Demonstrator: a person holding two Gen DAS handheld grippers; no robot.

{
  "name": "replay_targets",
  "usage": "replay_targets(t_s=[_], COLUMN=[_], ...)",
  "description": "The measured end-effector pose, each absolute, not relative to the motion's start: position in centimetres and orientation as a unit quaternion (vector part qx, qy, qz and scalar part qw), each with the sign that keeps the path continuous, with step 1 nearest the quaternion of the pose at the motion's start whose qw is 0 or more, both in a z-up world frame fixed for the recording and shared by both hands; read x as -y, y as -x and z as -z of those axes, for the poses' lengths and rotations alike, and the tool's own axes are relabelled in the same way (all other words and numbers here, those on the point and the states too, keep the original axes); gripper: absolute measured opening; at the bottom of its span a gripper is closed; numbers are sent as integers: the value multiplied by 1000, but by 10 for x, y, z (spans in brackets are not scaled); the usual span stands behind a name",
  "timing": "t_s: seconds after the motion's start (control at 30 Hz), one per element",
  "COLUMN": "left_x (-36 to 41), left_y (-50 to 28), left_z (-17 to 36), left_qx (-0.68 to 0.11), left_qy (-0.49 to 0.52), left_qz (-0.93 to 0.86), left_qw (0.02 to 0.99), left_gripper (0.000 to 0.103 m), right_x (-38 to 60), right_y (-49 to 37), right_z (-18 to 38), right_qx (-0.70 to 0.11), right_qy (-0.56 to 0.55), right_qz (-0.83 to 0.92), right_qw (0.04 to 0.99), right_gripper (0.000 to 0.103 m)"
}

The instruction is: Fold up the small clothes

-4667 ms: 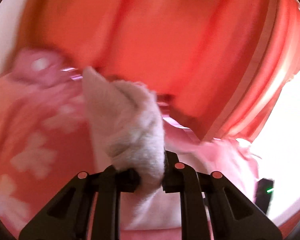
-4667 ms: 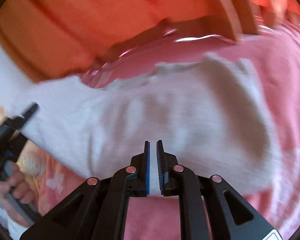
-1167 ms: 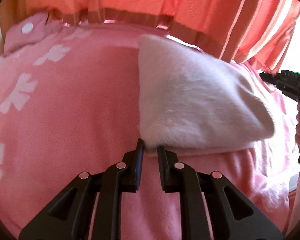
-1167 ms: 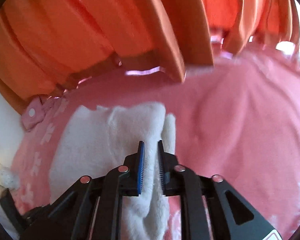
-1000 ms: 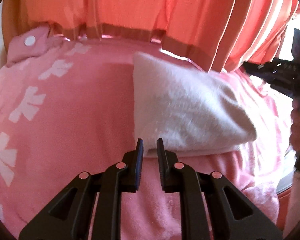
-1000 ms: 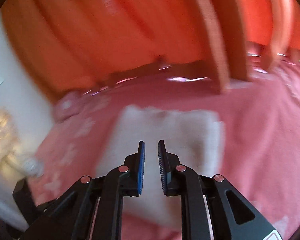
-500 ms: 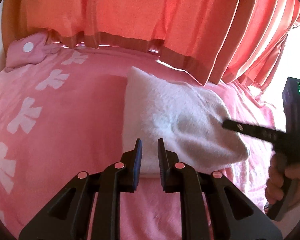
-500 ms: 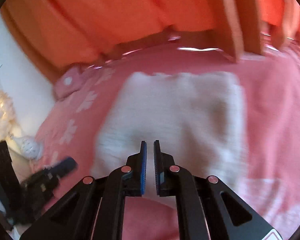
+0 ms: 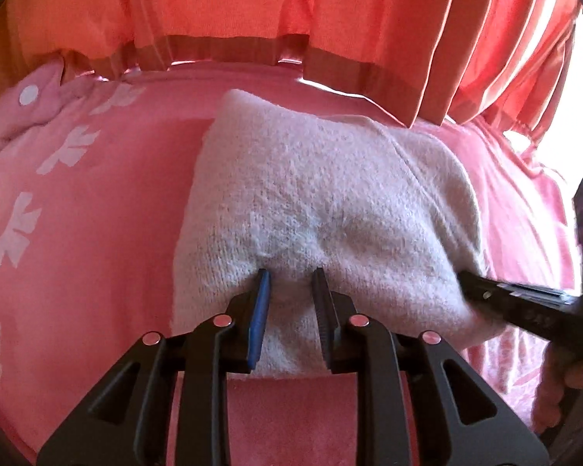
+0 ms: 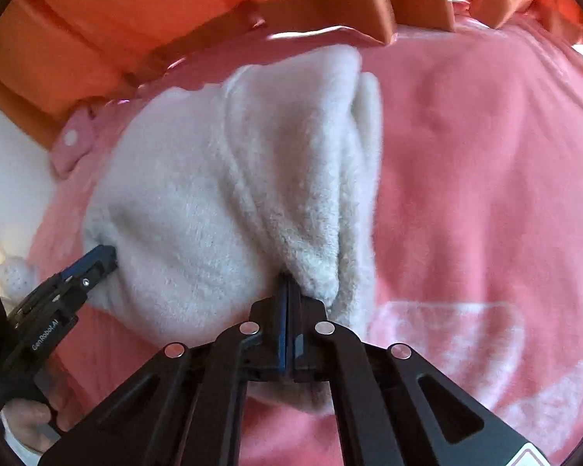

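white fleece garment [image 9: 322, 209] is straddled at its near edge by the left gripper [image 9: 290, 276], jaws just widened, parted; right gripper [image 10: 289, 281] is pressed together against the garment's fold.

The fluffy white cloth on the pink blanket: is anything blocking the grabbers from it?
Nothing visible. The left gripper and the right gripper both already press into the fluffy white cloth.
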State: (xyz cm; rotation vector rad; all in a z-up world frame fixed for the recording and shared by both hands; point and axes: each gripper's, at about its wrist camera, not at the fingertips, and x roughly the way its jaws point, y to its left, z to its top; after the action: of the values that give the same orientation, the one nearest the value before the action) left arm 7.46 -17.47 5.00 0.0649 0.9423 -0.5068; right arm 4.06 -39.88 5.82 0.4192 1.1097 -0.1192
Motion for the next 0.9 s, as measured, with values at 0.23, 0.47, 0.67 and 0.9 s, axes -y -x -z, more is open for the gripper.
replay_targets(t_s=[0.23,0.47,0.67,0.9], left_x=[176,181,180,184], left_y=[-74,-71,-70,-68], left_z=[-49,-49,-46,-47], left_qx=[-447,-441,-439,-439], left_qy=[-32,-47,-48,-59], left_qz=[237,232,238,237], left_qw=[862,866,865,865], left_gripper=[23,24,24,29], right_x=[433,441,462,439], right_y=[-56,-86,-80,-56], right_z=[-100,-62,-43,-107], right_qx=[-440,-482,-484,-426], right_qy=[-245,-228,-273,-249], right_qz=[85,106,100,94], right_qw=[860,839,825,865], right_gripper=[23,12,6,9])
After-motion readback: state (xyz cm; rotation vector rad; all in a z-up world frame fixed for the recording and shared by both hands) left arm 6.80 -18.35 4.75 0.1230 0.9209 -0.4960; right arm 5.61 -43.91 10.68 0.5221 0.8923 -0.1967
